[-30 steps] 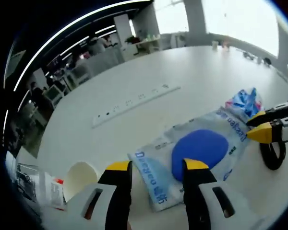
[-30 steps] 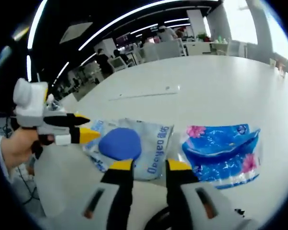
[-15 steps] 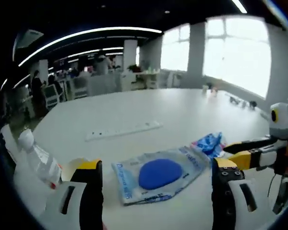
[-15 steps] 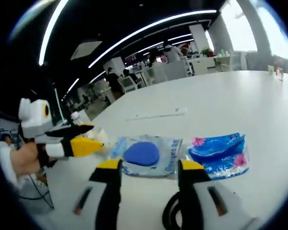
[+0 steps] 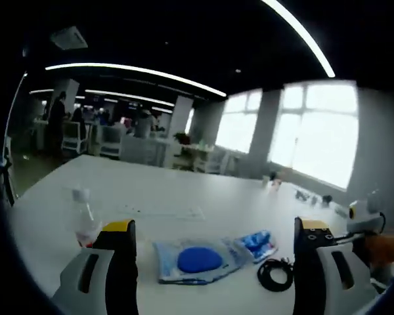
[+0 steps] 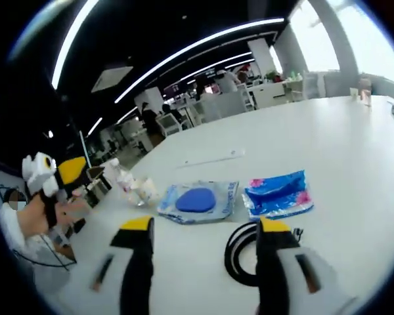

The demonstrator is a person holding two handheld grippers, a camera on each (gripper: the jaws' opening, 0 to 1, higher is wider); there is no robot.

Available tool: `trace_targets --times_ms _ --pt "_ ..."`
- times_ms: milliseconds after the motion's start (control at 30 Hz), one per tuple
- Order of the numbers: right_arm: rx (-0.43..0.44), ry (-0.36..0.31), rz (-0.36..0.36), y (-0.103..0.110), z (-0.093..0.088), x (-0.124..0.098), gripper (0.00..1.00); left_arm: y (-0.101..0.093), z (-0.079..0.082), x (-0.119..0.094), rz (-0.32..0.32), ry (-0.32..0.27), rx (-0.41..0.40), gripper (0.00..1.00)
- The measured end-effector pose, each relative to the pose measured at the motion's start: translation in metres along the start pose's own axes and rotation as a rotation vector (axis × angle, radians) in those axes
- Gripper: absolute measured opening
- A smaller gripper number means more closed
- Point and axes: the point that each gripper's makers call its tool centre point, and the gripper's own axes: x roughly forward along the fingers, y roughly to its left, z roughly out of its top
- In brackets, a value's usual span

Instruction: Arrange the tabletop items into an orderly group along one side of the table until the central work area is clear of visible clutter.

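On a white table [image 6: 354, 164] we see a clear packet holding a blue disc [image 6: 198, 199], a blue floral tissue pack [image 6: 278, 194] just beside it, a coiled black cable [image 6: 240, 252] nearer us, and a plastic bottle [image 5: 84, 220] off to one side. Our left gripper [image 5: 213, 231] and right gripper [image 6: 205, 225] both hang above the table with jaws spread wide, holding nothing.

You're in an open office: bright windows [image 5: 312, 131] beyond the white table [image 5: 184, 197], strip lights [image 5: 138, 72] overhead, chairs [image 5: 75, 138] and desks behind its far edge.
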Motion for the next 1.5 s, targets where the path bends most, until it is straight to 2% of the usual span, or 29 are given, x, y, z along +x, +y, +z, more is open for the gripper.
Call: trace_targets --times_ms 33,100,133,167,333,400,467,533,600,633,767,833,867,933,1033,1233,1433,1500 --pt "0.0 -0.004 -0.001 0.002 -0.002 -0.004 0.62 0.002 0.002 -0.006 0.003 -0.006 -0.009 0.97" --pt "0.006 -0.009 -0.001 0.005 -0.003 -0.01 0.64 0.004 0.013 -0.019 0.0 -0.062 -0.013 0.97" --pt "0.011 -0.01 -0.001 0.007 -0.005 -0.013 0.65 0.004 0.023 -0.029 -0.007 -0.117 0.004 0.97" --pt "0.014 -0.013 -0.002 0.009 -0.005 -0.016 0.66 0.004 0.026 -0.035 -0.011 -0.134 0.009 0.97" --pt "-0.009 -0.025 0.003 0.018 -0.008 -0.037 0.66 0.003 0.036 -0.071 -0.052 -0.17 -0.005 0.97" --pt "-0.017 -0.026 -0.001 0.018 -0.009 -0.045 0.67 0.007 0.036 -0.081 -0.053 -0.161 -0.05 0.97" --pt "-0.022 -0.026 -0.006 0.018 -0.01 -0.051 0.68 0.011 0.037 -0.09 -0.044 -0.166 -0.059 0.97" --pt "-0.029 -0.03 -0.015 0.018 -0.01 -0.06 0.7 0.019 0.031 -0.101 -0.022 -0.133 -0.039 0.97" --pt "-0.041 -0.03 -0.024 0.017 -0.01 -0.069 0.71 0.027 0.024 -0.112 0.008 -0.092 0.02 0.97" --pt "-0.045 -0.03 -0.028 0.016 -0.011 -0.072 0.72 0.032 0.019 -0.118 0.02 -0.053 0.048 0.97" --pt "-0.065 -0.018 -0.047 0.011 -0.015 -0.089 0.75 0.041 0.006 -0.136 0.055 0.043 0.127 0.97" --pt "-0.064 -0.017 -0.058 0.008 -0.016 -0.096 0.76 0.046 0.0 -0.143 0.067 0.086 0.143 0.97" --pt "-0.059 -0.019 -0.064 0.001 -0.015 -0.1 0.77 0.051 -0.01 -0.149 0.086 0.146 0.153 0.97" --pt "-0.046 -0.013 -0.077 -0.005 -0.018 -0.108 0.78 0.062 -0.023 -0.158 0.117 0.23 0.143 0.97" --pt "-0.041 -0.004 -0.088 -0.009 -0.025 -0.117 0.82 0.067 -0.036 -0.169 0.125 0.291 0.095 0.97" --pt "-0.017 0.084 -0.114 -0.015 -0.052 -0.132 0.87 0.075 -0.046 -0.179 0.143 0.327 0.093 0.97" --pt "-0.022 0.131 -0.126 -0.023 -0.063 -0.132 0.87 0.084 -0.045 -0.181 0.148 0.319 0.064 0.97" --pt "-0.025 0.139 -0.13 -0.02 -0.063 -0.131 0.86 0.086 -0.051 -0.18 0.143 0.346 0.063 0.97"
